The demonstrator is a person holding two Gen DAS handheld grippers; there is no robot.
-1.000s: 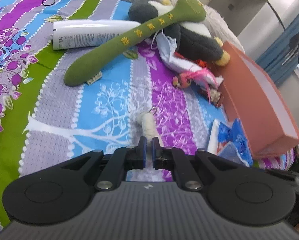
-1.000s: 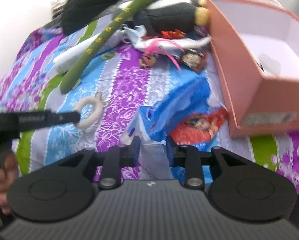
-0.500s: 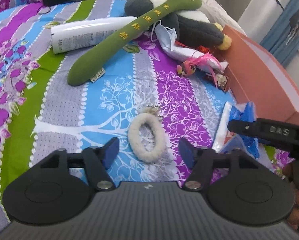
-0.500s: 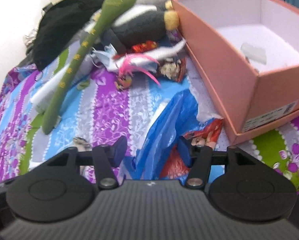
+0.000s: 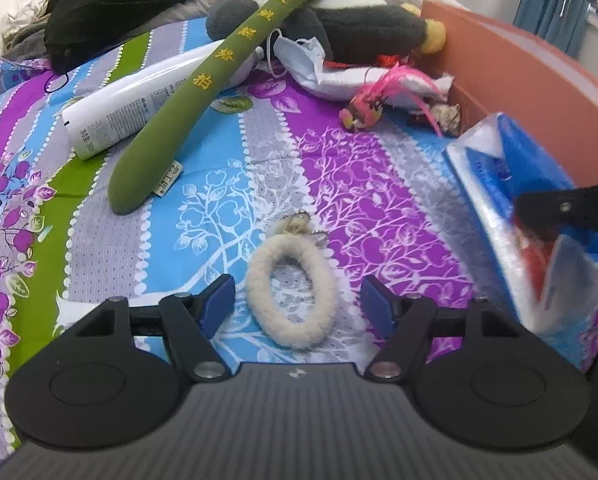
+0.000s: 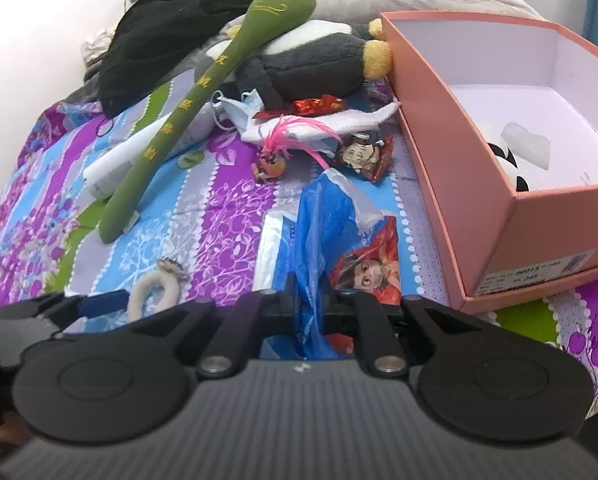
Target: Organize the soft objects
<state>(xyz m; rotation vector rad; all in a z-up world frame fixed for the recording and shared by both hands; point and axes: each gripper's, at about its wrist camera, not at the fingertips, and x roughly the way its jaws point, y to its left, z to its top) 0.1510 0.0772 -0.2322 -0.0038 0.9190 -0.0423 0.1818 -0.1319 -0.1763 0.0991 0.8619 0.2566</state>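
The left gripper (image 5: 295,306) stands wide apart over the fluffy cream ring (image 5: 291,294), which lies free on the floral bedsheet (image 5: 363,200) between its pads. The right gripper (image 6: 311,308), jaws just closing, is clamped on the blue plastic bag (image 6: 327,220) beside the open pink box (image 6: 451,152)

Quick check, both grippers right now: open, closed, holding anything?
Left gripper: open, jaws spread either side of the fuzzy white ring, not pressing it.
Right gripper: jaws have just closed, pinching the blue plastic bag.
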